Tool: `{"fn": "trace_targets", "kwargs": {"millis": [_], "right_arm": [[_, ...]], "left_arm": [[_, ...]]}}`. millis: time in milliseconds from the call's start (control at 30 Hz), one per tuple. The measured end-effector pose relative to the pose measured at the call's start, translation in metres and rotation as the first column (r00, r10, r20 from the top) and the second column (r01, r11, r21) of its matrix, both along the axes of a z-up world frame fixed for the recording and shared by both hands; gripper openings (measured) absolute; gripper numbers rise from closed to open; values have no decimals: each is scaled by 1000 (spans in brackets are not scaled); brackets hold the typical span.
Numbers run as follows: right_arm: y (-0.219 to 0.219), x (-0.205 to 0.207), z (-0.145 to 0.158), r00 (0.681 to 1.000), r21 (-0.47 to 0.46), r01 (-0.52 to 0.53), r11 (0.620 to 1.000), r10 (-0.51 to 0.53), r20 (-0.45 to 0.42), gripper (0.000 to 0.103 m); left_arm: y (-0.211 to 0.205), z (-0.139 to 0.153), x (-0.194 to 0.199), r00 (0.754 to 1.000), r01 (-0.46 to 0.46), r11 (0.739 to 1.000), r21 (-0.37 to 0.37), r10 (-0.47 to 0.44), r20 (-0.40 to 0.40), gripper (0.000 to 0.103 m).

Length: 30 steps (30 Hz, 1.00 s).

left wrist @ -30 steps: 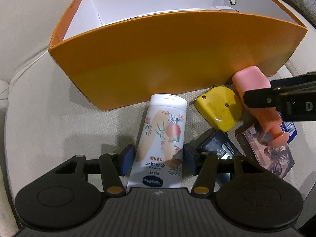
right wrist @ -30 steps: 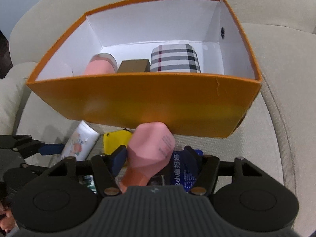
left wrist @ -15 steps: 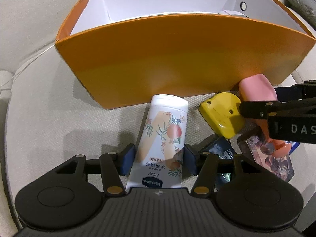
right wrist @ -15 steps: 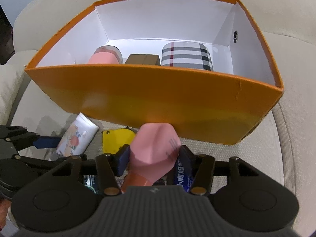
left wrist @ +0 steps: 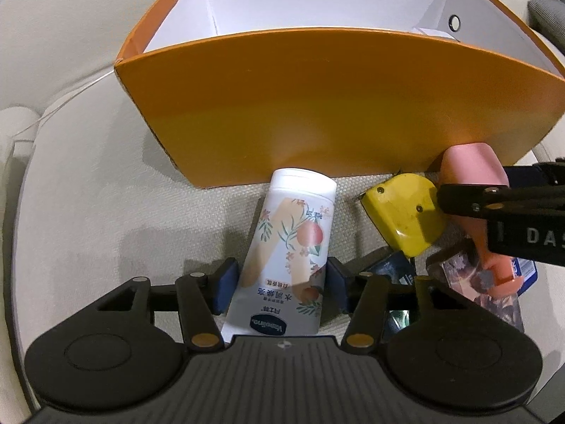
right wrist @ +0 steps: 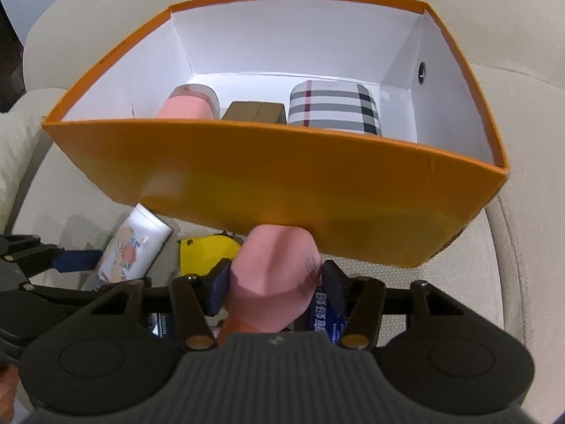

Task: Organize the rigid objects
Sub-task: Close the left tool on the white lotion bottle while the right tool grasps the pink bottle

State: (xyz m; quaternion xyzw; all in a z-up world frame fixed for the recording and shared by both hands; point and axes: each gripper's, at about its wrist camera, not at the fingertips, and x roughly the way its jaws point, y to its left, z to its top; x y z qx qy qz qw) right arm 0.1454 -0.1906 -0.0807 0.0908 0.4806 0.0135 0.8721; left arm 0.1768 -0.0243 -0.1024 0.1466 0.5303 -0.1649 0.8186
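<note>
A white lotion tube with a peach print lies on the beige sofa, cap toward the orange box. My left gripper straddles its lower half; its jaws are closing and the blue pads stand just off the tube's sides. In the right wrist view, my right gripper has its jaws closing on a pink bottle, with both pads against the bottle's body. The bottle's fat end leans on the orange box front wall. The pink bottle also shows at the right of the left wrist view.
A yellow tape measure lies between tube and bottle. A dark packet, a picture card and a blue packet lie under them. Inside the box sit a pink container, a brown box and a plaid case.
The right jaws have narrowed onto the pink bottle, which has tipped up a little. The left jaws have drawn slightly closer to the tube. Both hands have stayed in place.
</note>
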Motion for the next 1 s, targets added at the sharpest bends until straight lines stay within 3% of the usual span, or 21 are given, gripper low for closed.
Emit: {"fn": "trace_targets", "kwargs": {"millis": [333, 600, 833, 1000], "right_arm": [[-27, -11, 4, 1000, 70, 24, 997, -25, 16, 48], [-83, -26, -3, 987, 240, 157, 958, -158, -15, 47], [-119, -35, -9, 970, 239, 244, 940, -241, -41, 47], [-133, -37, -15, 963, 182, 268, 946, -261, -62, 46]], "left_arm": [[6, 1, -8, 997, -72, 997, 7, 72, 7, 59], [16, 3, -15, 996, -84, 996, 18, 84, 3, 59], [11, -2, -14, 997, -79, 996, 33, 79, 8, 59], [7, -1, -16, 997, -73, 997, 40, 73, 14, 59]]}}
